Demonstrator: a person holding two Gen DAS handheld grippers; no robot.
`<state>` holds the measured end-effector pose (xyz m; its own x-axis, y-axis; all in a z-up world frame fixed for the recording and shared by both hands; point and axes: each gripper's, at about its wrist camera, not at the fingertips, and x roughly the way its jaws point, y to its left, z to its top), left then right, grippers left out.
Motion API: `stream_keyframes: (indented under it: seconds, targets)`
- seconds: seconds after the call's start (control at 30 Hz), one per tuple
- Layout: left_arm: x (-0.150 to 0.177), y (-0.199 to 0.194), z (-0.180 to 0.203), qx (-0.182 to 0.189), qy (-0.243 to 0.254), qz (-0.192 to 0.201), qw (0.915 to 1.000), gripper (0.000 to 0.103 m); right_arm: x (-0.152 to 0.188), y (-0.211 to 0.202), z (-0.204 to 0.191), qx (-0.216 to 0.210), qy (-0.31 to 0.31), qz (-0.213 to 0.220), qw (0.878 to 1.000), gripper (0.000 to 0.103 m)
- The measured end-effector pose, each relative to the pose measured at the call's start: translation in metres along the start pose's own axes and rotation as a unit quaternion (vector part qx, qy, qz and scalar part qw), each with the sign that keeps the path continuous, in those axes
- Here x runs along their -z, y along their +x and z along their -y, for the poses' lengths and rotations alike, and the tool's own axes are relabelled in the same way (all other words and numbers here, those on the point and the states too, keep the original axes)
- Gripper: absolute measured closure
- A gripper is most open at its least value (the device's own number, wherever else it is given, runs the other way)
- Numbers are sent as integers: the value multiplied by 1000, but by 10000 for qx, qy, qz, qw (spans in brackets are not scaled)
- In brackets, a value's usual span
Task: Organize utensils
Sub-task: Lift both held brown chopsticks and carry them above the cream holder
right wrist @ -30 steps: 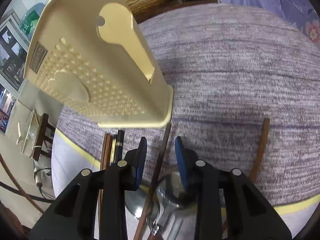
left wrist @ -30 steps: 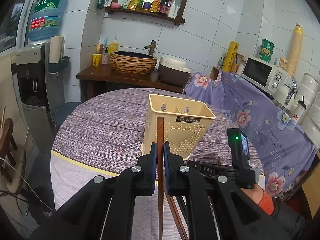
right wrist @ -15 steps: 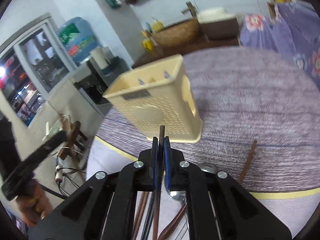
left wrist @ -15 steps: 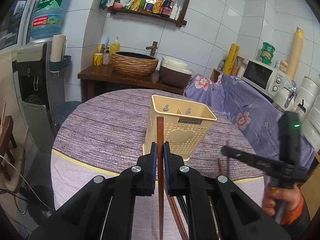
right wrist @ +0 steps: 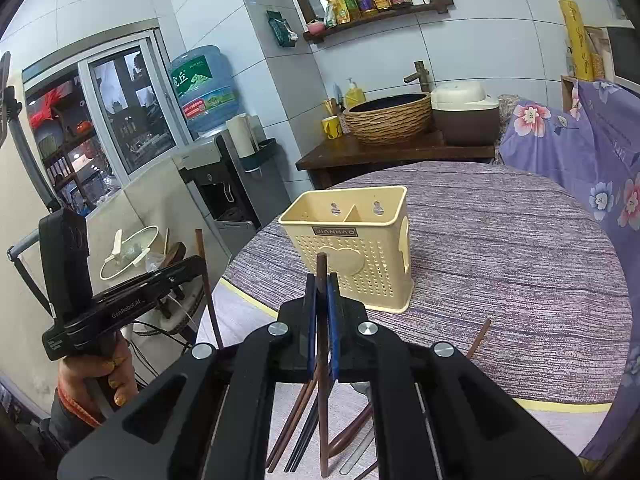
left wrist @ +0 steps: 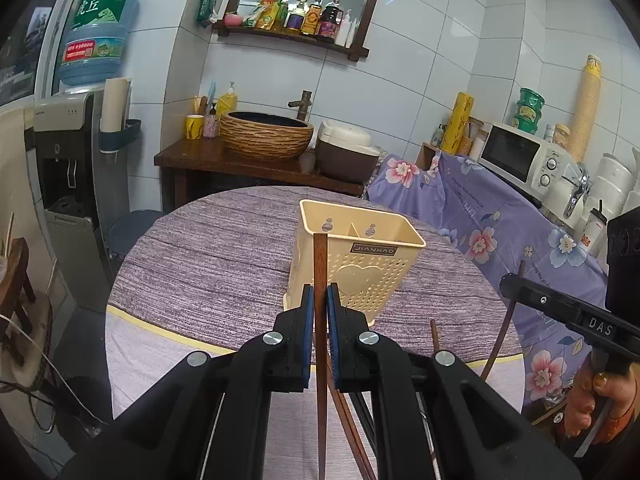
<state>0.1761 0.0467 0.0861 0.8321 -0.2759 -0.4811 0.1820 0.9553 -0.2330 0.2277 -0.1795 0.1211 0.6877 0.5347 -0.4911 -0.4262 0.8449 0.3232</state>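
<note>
A cream perforated utensil holder [left wrist: 352,264] with two compartments stands upright on the round purple table [left wrist: 208,256]; it also shows in the right wrist view [right wrist: 356,248]. My left gripper [left wrist: 320,300] is shut on a brown chopstick [left wrist: 320,264], held upright in front of the holder. My right gripper [right wrist: 321,292] is shut on another brown chopstick [right wrist: 321,276], lifted above the table, nearer than the holder. Several chopsticks [right wrist: 296,416] and a spoon [right wrist: 348,436] lie on the table below the right gripper. One loose chopstick [right wrist: 478,340] lies to the right.
A sink counter [left wrist: 256,160] with a woven basin stands behind the table. A water dispenser [left wrist: 68,152] is at the left. A flowered purple cloth [left wrist: 500,216] covers a counter with a microwave [left wrist: 520,156] at the right.
My right gripper closed on a chopstick and lifted it up and back from the table. The left gripper held its chopstick in place, rising slightly.
</note>
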Motion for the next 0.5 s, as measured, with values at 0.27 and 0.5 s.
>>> stream_keyframes:
  seconds: [0.27,0.5]
  targets:
    - [-21,-13,5,75,127,245,9996,95,-32,-13,-7,-42,-232,221,9995,97]
    - [-70,-26,14,282,269,581,9975,95,-103,-21,-11,-60,-241,528,9983,97]
